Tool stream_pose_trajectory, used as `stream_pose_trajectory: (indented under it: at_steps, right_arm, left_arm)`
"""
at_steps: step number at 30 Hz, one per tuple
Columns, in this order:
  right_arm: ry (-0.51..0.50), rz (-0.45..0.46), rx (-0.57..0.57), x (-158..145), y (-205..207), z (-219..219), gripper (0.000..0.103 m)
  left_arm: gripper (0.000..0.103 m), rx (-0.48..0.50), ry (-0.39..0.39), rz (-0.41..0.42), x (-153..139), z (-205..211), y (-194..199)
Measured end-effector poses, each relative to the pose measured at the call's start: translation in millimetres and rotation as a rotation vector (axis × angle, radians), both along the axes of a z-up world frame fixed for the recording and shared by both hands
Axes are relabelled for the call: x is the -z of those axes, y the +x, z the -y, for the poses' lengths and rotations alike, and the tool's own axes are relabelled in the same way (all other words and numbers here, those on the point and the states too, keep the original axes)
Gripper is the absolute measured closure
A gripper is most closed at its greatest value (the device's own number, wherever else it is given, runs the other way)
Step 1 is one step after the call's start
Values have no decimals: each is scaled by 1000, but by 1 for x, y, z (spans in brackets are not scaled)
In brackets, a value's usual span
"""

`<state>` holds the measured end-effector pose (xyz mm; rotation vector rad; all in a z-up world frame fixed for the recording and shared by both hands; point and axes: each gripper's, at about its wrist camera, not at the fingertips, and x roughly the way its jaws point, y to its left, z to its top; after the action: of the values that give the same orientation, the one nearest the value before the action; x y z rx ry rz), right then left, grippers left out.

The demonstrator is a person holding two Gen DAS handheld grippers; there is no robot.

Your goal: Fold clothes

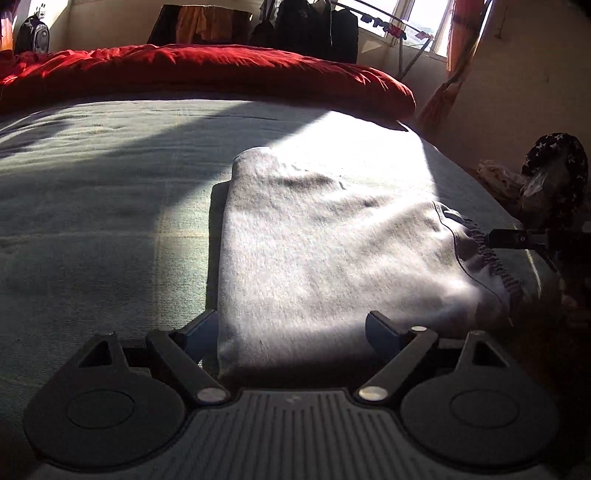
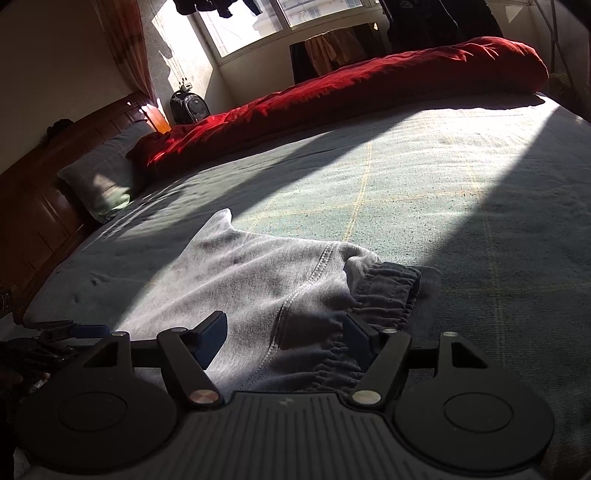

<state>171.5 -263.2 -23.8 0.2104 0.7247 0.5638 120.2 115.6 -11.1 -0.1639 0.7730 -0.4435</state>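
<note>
A grey folded garment (image 1: 325, 251) with a dark elastic waistband (image 1: 495, 258) lies flat on the bed in a patch of sunlight. My left gripper (image 1: 291, 326) hovers open over its near edge, one finger at the garment's left fold and the other above the cloth. Over the waistband (image 2: 384, 288) end my right gripper (image 2: 284, 326) stands open, with grey fabric (image 2: 258, 280) lying below and between its fingers, not pinched. Each gripper shows in the other's view: the right gripper (image 1: 496, 239) at the waistband, the left gripper (image 2: 79, 329) at the far left edge.
The bed (image 1: 92, 221) has a grey-green checked sheet. A red duvet (image 1: 207, 70) is bunched along its far side. A pillow (image 2: 99, 177) and wooden headboard (image 2: 33, 184) are at one end. Hanging clothes (image 1: 314, 29), a backpack (image 2: 186, 105) and windows line the far wall.
</note>
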Motion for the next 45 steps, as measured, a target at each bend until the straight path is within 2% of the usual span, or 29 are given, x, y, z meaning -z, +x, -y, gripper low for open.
stream_pose_trajectory:
  at_steps: [2, 5, 9, 12, 15, 18, 21, 25, 29, 32, 35, 38, 42, 45]
  right_arm:
    - [-20, 32, -28, -1, 2, -10, 30]
    - [-32, 32, -74, 2, 8, -20, 30]
    - [-55, -9, -89, 14, 15, -25, 30]
    - [-46, -16, -96, 17, 16, -23, 30]
    - [-30, -28, -99, 19, 17, -20, 30]
    - [-16, -40, -101, 22, 19, -18, 29]
    - [-4, -49, -99, 24, 21, -18, 29]
    - [3, -52, -96, 23, 20, -19, 28]
    - [0, -43, -92, 19, 16, -19, 28]
    - [4, -37, -91, 15, 11, -17, 28]
    - [10, -25, -88, 10, 4, -14, 28]
    - [18, -9, -91, 3, -4, -9, 28]
    - [36, -30, -94, 3, -10, -2, 26]
    - [44, -59, -83, 10, -16, 6, 26]
  left_arm:
    - [16, 0, -53, 16, -19, 0, 18]
    - [16, 4, -76, 36, -42, 18, 63]
    - [16, 26, -163, -41, -47, 45, 133]
    - [16, 13, -201, -137, -27, 60, 183]
    - [16, -28, -184, -211, 2, 68, 216]
    - [16, -73, -185, -224, 26, 67, 230]
    - [16, -80, -211, -202, 31, 64, 232]
    - [16, -101, -226, -192, 13, 61, 229]
    - [16, -17, -257, -171, -5, 71, 207]
    - [16, 62, -259, -188, -8, 86, 186]
    - [16, 112, -228, -205, -5, 103, 160]
    - [16, 176, -204, -182, -13, 120, 129]
    - [14, 248, -197, -123, -27, 135, 92]
    - [14, 269, -179, -133, -24, 145, 75]
